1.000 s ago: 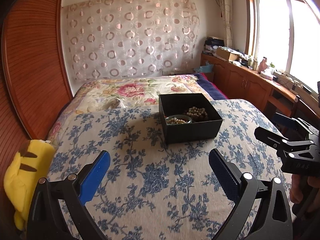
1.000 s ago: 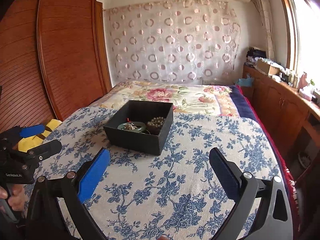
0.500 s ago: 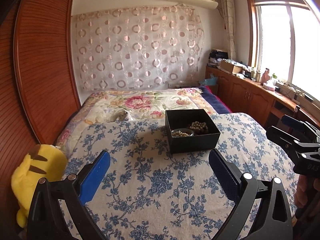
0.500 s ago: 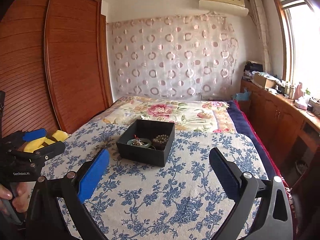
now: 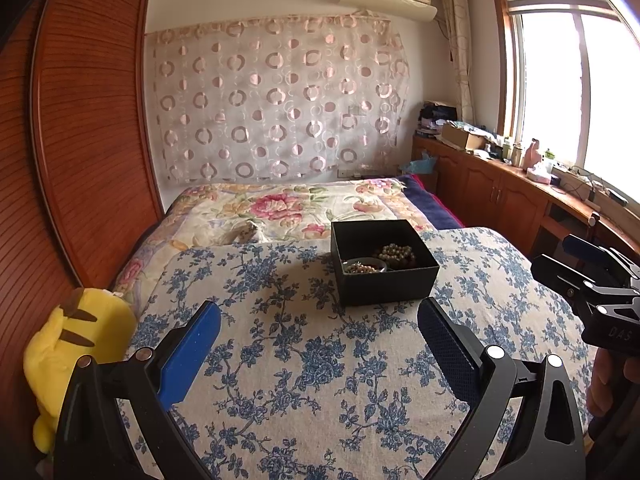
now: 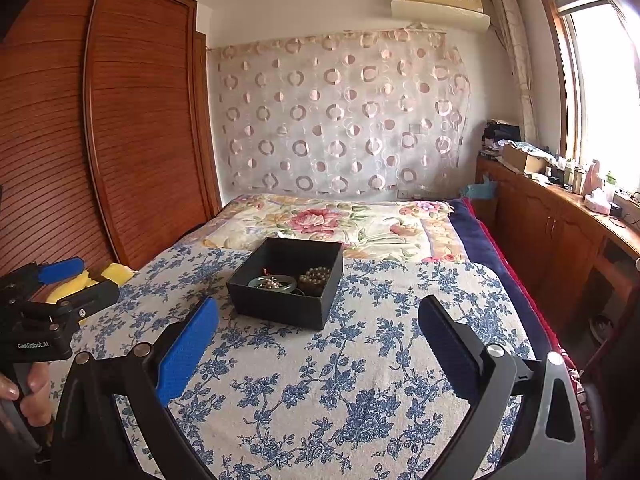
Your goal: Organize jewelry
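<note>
A black open box (image 5: pixel 384 284) (image 6: pixel 280 308) sits on the blue-flowered cloth on the bed. Inside lie a dark bead bracelet (image 5: pixel 396 254) (image 6: pixel 316 278) and a green bangle with pale beads (image 5: pixel 362 267) (image 6: pixel 272 282). My left gripper (image 5: pixel 320 344) is open and empty, held back from the box and above the cloth. My right gripper (image 6: pixel 320 344) is open and empty, also back from the box. Each gripper shows in the other's view: the right one (image 5: pixel 580 268) at the right edge, the left one (image 6: pixel 60 280) at the left edge.
A yellow plush toy (image 5: pixel 68 344) lies at the bed's left edge by the wooden wardrobe (image 6: pixel 120 128). A floral quilt (image 5: pixel 288 204) covers the far bed. A wooden cabinet (image 6: pixel 560 232) with clutter runs along the right wall under the window.
Both grippers have pulled back and risen away from the box, which now looks smaller and farther. Both stay open. The box and jewelry have not moved.
</note>
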The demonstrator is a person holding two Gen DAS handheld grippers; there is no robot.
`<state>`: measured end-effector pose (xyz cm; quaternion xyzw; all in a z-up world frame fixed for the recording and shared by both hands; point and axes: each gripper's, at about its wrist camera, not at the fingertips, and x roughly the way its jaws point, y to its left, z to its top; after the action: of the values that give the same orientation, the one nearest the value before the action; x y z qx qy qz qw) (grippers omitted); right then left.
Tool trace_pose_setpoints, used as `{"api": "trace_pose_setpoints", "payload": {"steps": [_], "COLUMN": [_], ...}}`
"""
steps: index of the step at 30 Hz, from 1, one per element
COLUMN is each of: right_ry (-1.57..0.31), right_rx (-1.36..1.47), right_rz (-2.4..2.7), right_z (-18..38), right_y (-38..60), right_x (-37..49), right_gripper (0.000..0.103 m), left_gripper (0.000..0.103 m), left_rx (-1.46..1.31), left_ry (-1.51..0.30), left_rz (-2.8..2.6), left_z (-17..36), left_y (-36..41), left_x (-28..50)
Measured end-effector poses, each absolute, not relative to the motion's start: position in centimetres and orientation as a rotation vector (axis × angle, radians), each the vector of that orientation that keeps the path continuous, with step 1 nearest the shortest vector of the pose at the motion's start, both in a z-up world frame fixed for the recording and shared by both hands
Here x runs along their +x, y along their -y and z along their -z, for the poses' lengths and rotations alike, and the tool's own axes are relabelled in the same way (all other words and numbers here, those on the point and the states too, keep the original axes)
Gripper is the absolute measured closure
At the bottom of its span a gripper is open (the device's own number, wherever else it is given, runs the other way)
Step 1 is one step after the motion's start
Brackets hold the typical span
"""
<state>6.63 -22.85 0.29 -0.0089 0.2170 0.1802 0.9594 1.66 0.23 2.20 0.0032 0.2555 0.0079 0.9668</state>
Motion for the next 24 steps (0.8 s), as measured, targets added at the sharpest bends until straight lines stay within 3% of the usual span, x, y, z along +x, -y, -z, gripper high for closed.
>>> {"api": "trace_pose_setpoints", "payload": {"steps": [24], "right_ry": [-0.444], "right_rx": [-0.014], "right_rz": [-0.356], "right_z": [-0.07], "right_y": [23.03], "right_x": [6.39], "right_gripper": [0.003], "left_gripper": [0.008], "left_rx": [0.004], "left_ry": [-0.501], "left_rz": [-0.007], "left_z": [-2.31], "left_y": [-0.02], "left_x": [1.63]}}
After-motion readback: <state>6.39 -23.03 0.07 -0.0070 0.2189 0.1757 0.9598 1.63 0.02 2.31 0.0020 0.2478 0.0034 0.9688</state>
